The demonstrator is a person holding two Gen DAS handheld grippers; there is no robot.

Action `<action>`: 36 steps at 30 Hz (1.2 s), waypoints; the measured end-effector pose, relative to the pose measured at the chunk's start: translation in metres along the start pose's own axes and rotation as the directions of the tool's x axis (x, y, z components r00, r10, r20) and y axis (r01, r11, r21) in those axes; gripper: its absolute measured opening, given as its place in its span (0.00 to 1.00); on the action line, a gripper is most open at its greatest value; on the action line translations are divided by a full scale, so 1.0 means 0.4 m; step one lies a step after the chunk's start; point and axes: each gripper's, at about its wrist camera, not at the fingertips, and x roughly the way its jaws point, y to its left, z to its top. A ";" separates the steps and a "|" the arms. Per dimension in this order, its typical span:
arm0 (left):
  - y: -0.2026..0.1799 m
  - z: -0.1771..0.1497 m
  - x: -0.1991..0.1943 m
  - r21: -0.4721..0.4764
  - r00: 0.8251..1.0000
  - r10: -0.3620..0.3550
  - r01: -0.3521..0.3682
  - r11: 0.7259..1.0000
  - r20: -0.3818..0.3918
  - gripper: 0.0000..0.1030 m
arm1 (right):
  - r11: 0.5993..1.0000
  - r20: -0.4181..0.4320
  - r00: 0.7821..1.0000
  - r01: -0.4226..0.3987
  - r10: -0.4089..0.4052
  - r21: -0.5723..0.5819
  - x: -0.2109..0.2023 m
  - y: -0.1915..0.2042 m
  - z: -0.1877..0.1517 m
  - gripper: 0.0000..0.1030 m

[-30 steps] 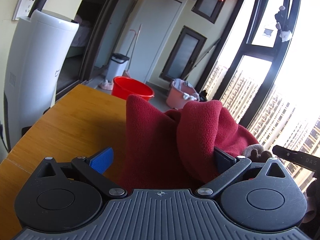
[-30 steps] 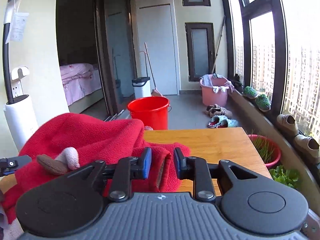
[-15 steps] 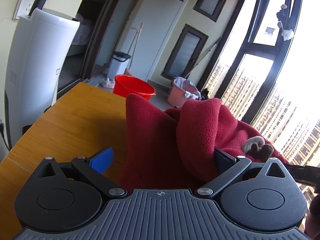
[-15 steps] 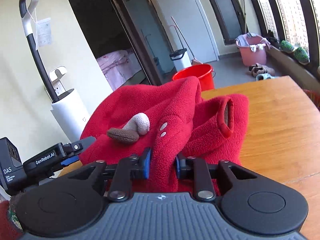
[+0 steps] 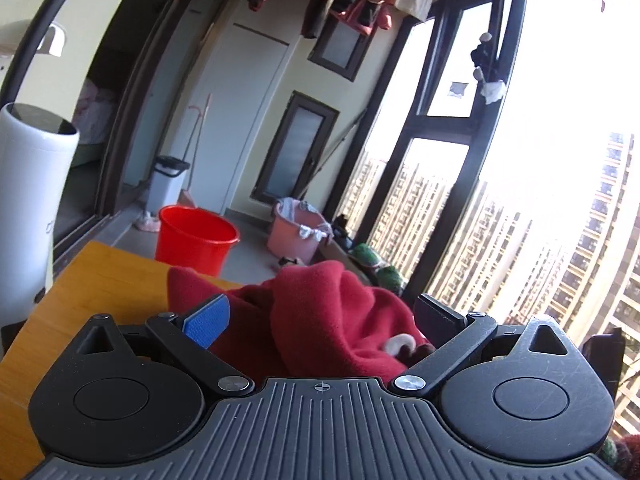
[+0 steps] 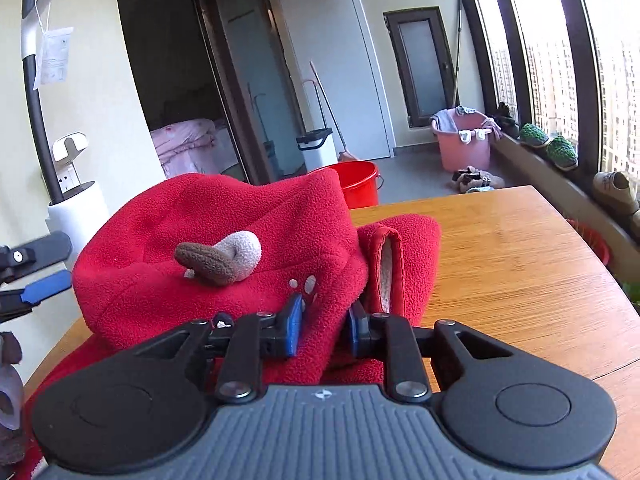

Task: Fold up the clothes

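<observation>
A red fleece garment (image 6: 224,240) lies heaped on a wooden table (image 6: 520,264), the right gripper (image 6: 322,320) clamped on a fold, the left gripper (image 5: 320,316) spread wide around it; the thick bunched fleece could slip out.

Nubby matt fleece (image 6: 224,216) is lying on smooth grained wood table (image 6: 520,264); glossy plastic bucket (image 5: 194,240) is shining far behind.
</observation>
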 end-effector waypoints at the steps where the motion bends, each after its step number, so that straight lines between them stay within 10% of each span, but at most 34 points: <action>1: -0.024 0.016 0.001 0.023 0.999 -0.043 0.042 0.999 0.005 0.85 | 1.000 0.001 1.000 0.000 0.000 -0.001 0.000 0.000 -0.001 0.20; 5: -0.092 0.027 0.109 0.129 0.992 -0.098 0.108 0.986 -0.082 0.56 | 1.000 0.009 1.000 -0.004 0.004 0.005 -0.006 -0.004 -0.006 0.21; 10: 0.013 -0.019 0.259 0.057 0.973 0.071 -0.060 0.997 -0.222 0.21 | 1.000 0.025 1.000 -0.005 0.005 0.012 -0.013 -0.007 -0.007 0.22; 20: 0.118 -0.010 0.235 -0.023 0.978 0.067 -0.073 0.997 -0.197 0.19 | 1.000 0.023 1.000 -0.004 0.004 -0.009 -0.014 0.001 -0.003 0.28; 23: 0.123 0.014 0.195 -0.044 0.980 0.069 -0.078 0.996 -0.186 0.27 | 1.000 0.022 1.000 0.002 -0.002 -0.012 -0.015 0.003 -0.004 0.28; 28: 0.086 0.015 0.085 -0.088 0.989 0.010 -0.023 0.996 -0.145 0.81 | 1.000 0.020 1.000 0.004 -0.004 -0.007 -0.015 0.001 -0.005 0.28; 36: 0.135 -0.076 0.118 -0.141 0.981 0.009 -0.037 0.989 -0.191 0.89 | 0.999 0.026 0.999 0.037 -0.037 0.003 -0.021 0.016 -0.012 0.28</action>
